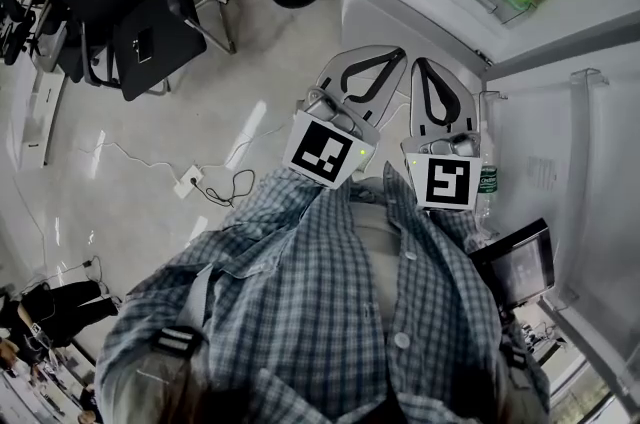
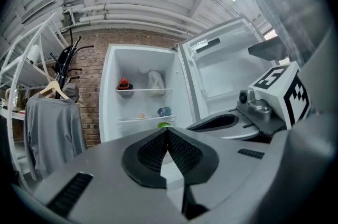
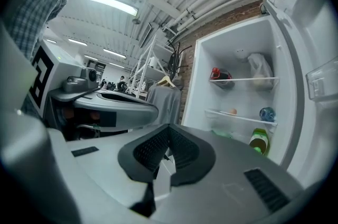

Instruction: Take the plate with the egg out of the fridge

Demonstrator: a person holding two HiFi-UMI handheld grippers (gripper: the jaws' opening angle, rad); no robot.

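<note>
Nearest to me, both tools are tucked against my checked shirt. My left hand-held gripper is clenched, its ribbed pads pressed together with nothing between them. My right hand-held gripper, just beside it on the right, is clenched on nothing too. That makes two hand-held grippers, both free.

Past them is the floor, and farther off stands the fridge, well apart from me, with its door swung wide to the right.

Inside I count two shelves in view. The upper shelf carries one red-capped container on the left and one white bag on the right. The lower shelf carries one egg, a small tan dot left of the middle, and one blue round thing to its right, apart from it. The plate under the egg shows only as a thin pale sliver, so I cannot make out its rim. One green bottle sits lower, below that shelf at the right.

I judge the plate to be stiff and light, probably smooth and so slippery between the pads. The egg lies loose on it, round and fragile, and would roll at any tilt. I would take the plate by its near rim, clear of the egg, and bring it out dead level, with the second hand-held gripper steadying the opposite edge
</note>
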